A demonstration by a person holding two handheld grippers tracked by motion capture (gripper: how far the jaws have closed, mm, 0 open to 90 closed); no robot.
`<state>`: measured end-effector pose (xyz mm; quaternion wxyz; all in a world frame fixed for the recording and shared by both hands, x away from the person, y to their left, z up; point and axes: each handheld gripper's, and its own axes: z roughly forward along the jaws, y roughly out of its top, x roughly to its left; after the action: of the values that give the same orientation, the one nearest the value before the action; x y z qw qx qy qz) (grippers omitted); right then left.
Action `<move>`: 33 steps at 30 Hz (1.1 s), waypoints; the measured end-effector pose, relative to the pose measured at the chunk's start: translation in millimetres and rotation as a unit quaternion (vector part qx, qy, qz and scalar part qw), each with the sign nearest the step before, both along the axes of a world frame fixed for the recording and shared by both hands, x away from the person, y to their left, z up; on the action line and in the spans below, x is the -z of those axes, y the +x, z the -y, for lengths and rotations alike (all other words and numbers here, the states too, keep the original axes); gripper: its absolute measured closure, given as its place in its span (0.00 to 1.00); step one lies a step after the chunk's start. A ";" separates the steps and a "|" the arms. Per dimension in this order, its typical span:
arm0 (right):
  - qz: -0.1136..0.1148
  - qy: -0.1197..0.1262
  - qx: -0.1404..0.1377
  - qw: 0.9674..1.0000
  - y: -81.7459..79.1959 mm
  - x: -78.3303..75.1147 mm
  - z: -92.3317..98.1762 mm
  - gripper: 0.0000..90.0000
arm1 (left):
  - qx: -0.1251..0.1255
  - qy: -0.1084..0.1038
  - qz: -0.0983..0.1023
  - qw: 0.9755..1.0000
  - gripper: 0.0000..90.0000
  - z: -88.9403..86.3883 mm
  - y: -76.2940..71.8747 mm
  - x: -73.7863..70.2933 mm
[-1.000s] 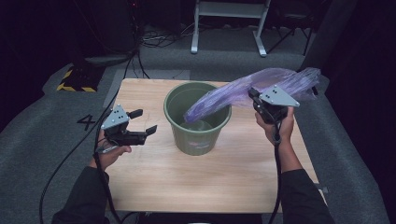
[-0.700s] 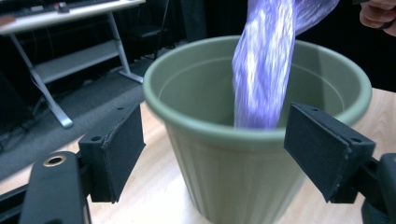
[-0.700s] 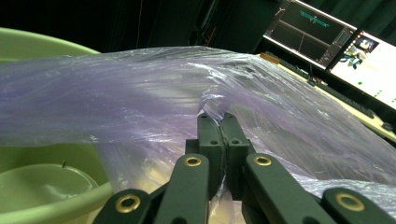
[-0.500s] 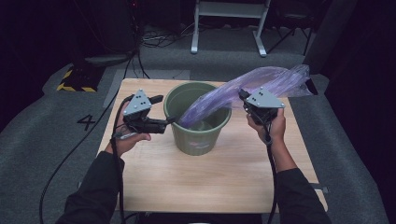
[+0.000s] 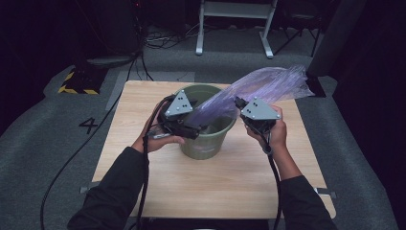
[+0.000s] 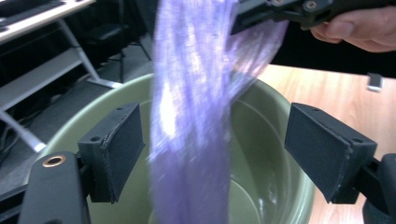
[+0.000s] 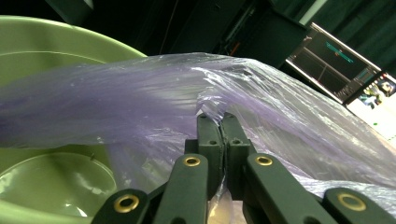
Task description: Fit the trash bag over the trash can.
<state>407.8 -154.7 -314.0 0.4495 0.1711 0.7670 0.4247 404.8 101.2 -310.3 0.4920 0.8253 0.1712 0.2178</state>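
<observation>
A green bucket (image 5: 206, 143) stands on the wooden table (image 5: 143, 177). A long, translucent purple plastic bag (image 5: 258, 86) slants from the back right down into it. My right gripper (image 5: 238, 103) is shut on a fold of the bag beside the bucket's right rim; the right gripper view shows my right gripper (image 7: 219, 121) pinching the bag (image 7: 140, 102) above the bucket (image 7: 56, 42). My left gripper (image 5: 201, 127) is over the bucket's left rim. In the left gripper view, my left gripper (image 6: 219, 140) is open with the bag (image 6: 196, 93) hanging between the pads, over the bucket (image 6: 275, 102).
A white metal stand (image 5: 234, 24) is on the floor behind the table. A yellow-and-black striped block (image 5: 76, 84), cables and a floor mark "4" (image 5: 89, 125) lie at the left. A lit monitor (image 7: 341, 65) is off to the right.
My left gripper has moved right and up from the table's left side to the bucket rim, and the bag now hangs between its jaws. My right hand has shifted slightly left with the bag.
</observation>
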 end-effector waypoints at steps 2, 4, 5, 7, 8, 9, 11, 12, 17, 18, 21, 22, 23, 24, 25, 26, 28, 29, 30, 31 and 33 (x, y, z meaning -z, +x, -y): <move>0.002 -0.003 -0.010 1.000 -2.6 -0.3 -2.8 0.99 | 0.001 0.008 -0.007 1.000 0.21 6.6 3.2 1.8; 0.004 -0.004 -0.018 1.000 -5.1 -0.9 -5.5 0.99 | 0.004 0.013 -0.009 1.000 0.21 11.0 5.0 3.6; 0.007 -0.007 -0.024 1.000 -6.8 -1.3 -7.4 0.98 | 0.005 0.016 -0.008 1.000 0.22 12.7 5.7 4.3; 0.009 -0.006 -0.029 1.000 -8.9 -1.6 -9.8 0.98 | 0.000 0.019 -0.004 1.000 0.28 15.2 6.5 5.5; 0.007 -0.005 -0.035 0.999 -9.8 -1.8 -10.9 0.98 | 0.000 0.019 -0.004 1.000 0.32 15.2 6.5 5.5; 0.006 -0.004 -0.038 0.999 -10.4 -1.8 -11.8 0.97 | -0.005 0.022 -0.002 1.000 0.37 16.7 7.0 6.3; 0.006 -0.003 -0.043 0.999 -11.8 -1.7 -13.4 0.97 | -0.016 0.026 0.000 1.000 0.41 18.1 7.3 7.3; 0.007 -0.003 -0.045 0.999 -12.3 -1.6 -13.9 0.97 | -0.022 0.027 0.002 0.999 0.48 18.4 7.5 7.9; 0.000 0.007 -0.051 0.999 -13.5 -0.9 -14.9 0.97 | -0.035 0.034 0.008 0.999 0.76 18.3 9.1 11.3; -0.002 0.011 -0.054 0.998 -13.7 -0.8 -14.7 0.97 | -0.037 0.035 0.011 0.999 0.81 18.1 9.2 11.7; -0.006 0.017 -0.059 0.998 -14.5 -0.5 -14.0 0.96 | -0.040 0.036 0.015 0.998 0.91 17.3 9.3 11.9; -0.007 0.018 -0.061 0.998 -14.7 -0.3 -13.7 0.95 | -0.039 0.034 0.015 0.999 0.94 16.1 9.3 11.6; -0.007 0.020 -0.063 0.998 -14.9 -0.2 -13.5 0.94 | -0.038 0.031 0.016 0.999 0.95 15.4 9.4 11.5; -0.008 0.020 -0.063 0.998 -15.0 0.0 -13.5 0.94 | -0.037 0.029 0.016 0.999 0.97 14.6 9.4 11.5; -0.009 0.019 -0.062 0.998 -15.5 0.1 -13.4 0.92 | -0.038 0.029 0.016 0.999 0.98 14.1 9.6 11.7; -0.008 0.018 -0.063 0.998 -15.7 0.1 -12.9 0.90 | -0.038 0.029 0.019 0.999 0.98 13.5 9.8 12.1; -0.015 0.019 -0.067 0.997 -15.8 -0.2 -12.0 0.84 | -0.038 0.028 0.020 0.999 0.99 12.4 9.8 13.0; -0.014 0.020 -0.064 0.998 -16.5 -0.3 -11.5 0.79 | -0.039 0.028 0.022 0.999 0.99 11.5 10.0 13.3; -0.014 0.027 -0.060 0.998 -17.4 -1.0 -10.2 0.73 | -0.041 0.027 0.024 0.999 1.00 10.5 10.1 13.5; -0.018 0.036 -0.063 0.997 -18.2 -1.7 -8.6 0.69 | -0.044 0.024 0.024 0.998 1.00 9.2 9.9 13.6; -0.027 0.044 -0.067 0.996 -19.4 -2.5 -5.1 0.59 | -0.047 0.022 0.025 0.998 1.00 6.4 10.4 13.5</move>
<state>388.4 -149.6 -311.5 0.3911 0.1502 0.7692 0.4826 415.2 94.8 -323.9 0.4669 0.8216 0.1926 0.2645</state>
